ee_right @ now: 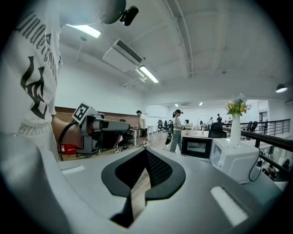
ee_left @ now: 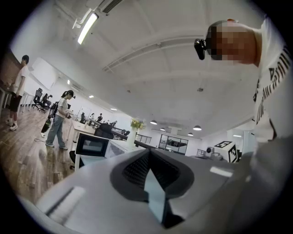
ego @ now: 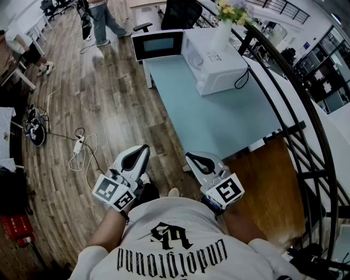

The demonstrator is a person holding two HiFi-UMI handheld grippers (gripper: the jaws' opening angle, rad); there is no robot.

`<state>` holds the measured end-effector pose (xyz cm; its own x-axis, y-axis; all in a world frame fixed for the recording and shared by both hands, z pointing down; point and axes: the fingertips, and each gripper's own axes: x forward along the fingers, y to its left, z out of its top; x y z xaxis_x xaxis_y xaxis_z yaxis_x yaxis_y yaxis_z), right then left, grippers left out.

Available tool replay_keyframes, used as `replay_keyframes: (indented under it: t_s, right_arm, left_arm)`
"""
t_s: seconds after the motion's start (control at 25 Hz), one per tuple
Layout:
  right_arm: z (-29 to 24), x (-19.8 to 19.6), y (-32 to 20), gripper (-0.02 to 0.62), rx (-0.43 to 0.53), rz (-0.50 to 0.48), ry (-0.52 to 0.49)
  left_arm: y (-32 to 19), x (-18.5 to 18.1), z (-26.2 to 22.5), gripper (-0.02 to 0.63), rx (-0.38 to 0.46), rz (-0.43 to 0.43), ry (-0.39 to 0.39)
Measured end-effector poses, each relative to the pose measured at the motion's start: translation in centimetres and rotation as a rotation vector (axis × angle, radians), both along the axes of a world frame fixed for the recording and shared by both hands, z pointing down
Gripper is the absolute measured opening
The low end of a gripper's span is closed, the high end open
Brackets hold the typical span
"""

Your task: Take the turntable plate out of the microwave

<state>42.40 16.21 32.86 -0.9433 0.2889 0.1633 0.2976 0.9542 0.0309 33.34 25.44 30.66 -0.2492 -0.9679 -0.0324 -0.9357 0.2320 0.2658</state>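
Observation:
A white microwave [ego: 216, 60] stands at the far end of a light blue table [ego: 219, 120], its dark door [ego: 158, 45] swung open to the left. The turntable plate is not visible in any view. My left gripper [ego: 143, 149] and right gripper [ego: 191, 157] are held close to my body, well short of the table's near edge, both shut with nothing between the jaws. The left gripper view shows the left gripper [ee_left: 149, 153] closed and the open door [ee_left: 91, 146] far ahead. In the right gripper view the right gripper [ee_right: 146, 153] is closed, with the microwave [ee_right: 233, 157] at the right.
A white vase of flowers [ego: 224, 27] stands right behind the microwave. A dark metal railing [ego: 306, 131] runs along the table's right side. Cables and a power strip [ego: 79, 145] lie on the wooden floor at left. A person [ego: 101, 22] walks at the back, near an office chair [ego: 178, 13].

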Motion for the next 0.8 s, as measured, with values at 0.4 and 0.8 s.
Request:
replay_keyframes:
  t_s: [0.4, 0.8]
  right_arm:
    - [-0.3, -5.6, 0.2, 0.002, -0.022, -0.024, -0.007]
    - [-1.6, -16.1, 1.8, 0.002, -0.006, 0.040, -0.026]
  left_arm:
    - [2.5, -7.2, 0.6, 0.049, -0.008, -0.040, -0.001]
    - [5.3, -15.9, -0.4, 0.049, -0.006, 0.072, -0.065]
